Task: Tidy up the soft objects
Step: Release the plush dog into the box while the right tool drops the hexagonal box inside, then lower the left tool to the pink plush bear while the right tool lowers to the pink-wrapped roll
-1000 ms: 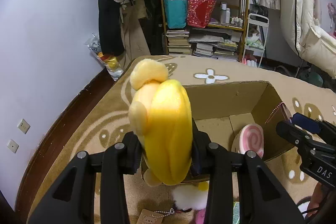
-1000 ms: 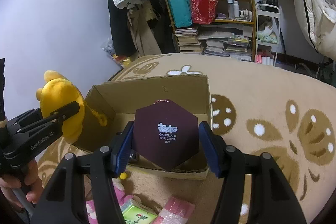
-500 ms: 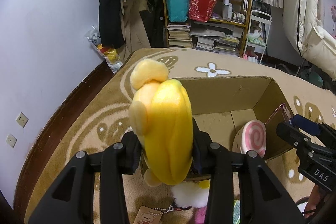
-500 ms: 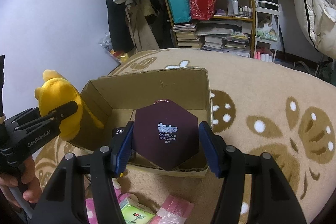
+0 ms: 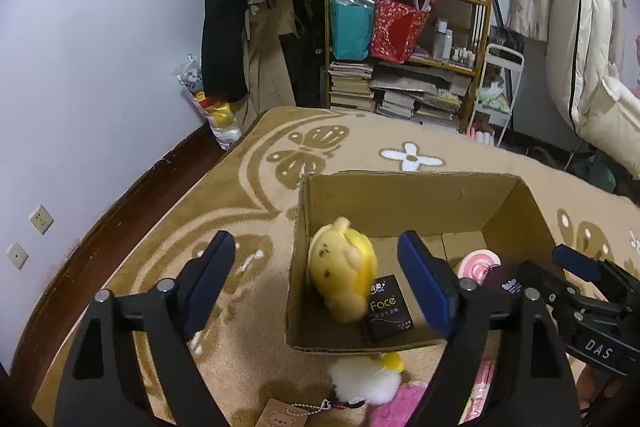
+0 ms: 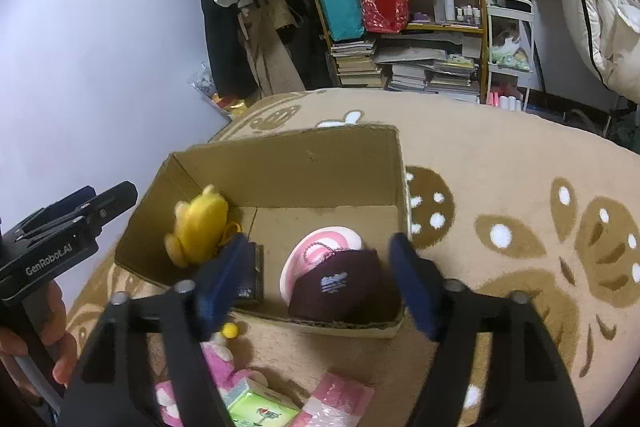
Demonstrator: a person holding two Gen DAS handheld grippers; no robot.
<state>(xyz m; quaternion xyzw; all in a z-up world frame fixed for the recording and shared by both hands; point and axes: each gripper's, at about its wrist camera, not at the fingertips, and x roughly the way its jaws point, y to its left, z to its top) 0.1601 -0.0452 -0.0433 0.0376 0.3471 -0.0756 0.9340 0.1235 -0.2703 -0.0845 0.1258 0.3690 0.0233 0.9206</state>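
An open cardboard box (image 5: 404, 187) (image 6: 288, 163) stands on the rug. A yellow plush toy (image 5: 344, 267) (image 6: 200, 223) lies inside it at the left, beside a black "Face" tissue pack (image 5: 388, 307) (image 6: 250, 275). A pink swirl cushion (image 5: 478, 263) (image 6: 320, 243) and a maroon hexagonal soft piece (image 6: 336, 283) (image 5: 506, 281) lie at the box's right. My left gripper (image 5: 316, 283) is open and empty above the box's near left edge. My right gripper (image 6: 316, 283) is open and empty above the box's near right part.
Outside the box's near wall lie a white and yellow plush (image 5: 366, 377), a pink plush (image 6: 216, 367), a green tissue pack (image 6: 260, 409) and pink packets (image 6: 336, 401). A cluttered shelf (image 5: 408, 51) and hanging clothes stand at the back. Wall at left.
Both grippers opened. The yellow plush dropped from the left gripper into the box, and the maroon piece dropped from the right gripper onto the pink cushion.
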